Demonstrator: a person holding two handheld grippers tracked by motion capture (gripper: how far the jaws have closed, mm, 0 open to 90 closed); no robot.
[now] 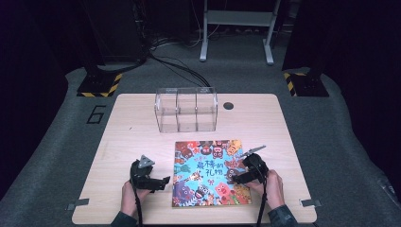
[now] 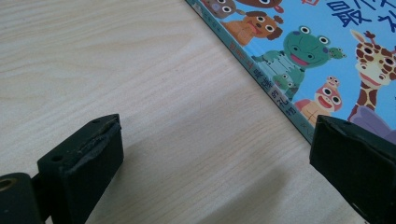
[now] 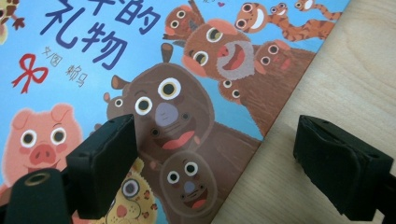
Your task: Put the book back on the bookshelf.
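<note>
A colourful picture book (image 1: 208, 172) with cartoon animals and blue Chinese characters lies flat and closed on the wooden table (image 1: 132, 142), front centre. My left gripper (image 1: 160, 182) rests just left of the book's spine with its jaws pointing at it. In the left gripper view the left gripper (image 2: 215, 158) is open over bare wood, and the book's spine edge (image 2: 280, 88) runs just ahead of its right jaw. My right gripper (image 1: 238, 177) hovers at the book's right side. In the right gripper view the right gripper (image 3: 219, 154) is open and straddles the book's (image 3: 140, 70) edge, one jaw over the cover, one over the table.
A clear plastic box (image 1: 186, 109) with three compartments stands behind the book at the table's back centre. A small black round hole (image 1: 229, 105) sits to its right. Stand bases with yellow-black stripes (image 1: 99, 85) and cables lie on the floor beyond.
</note>
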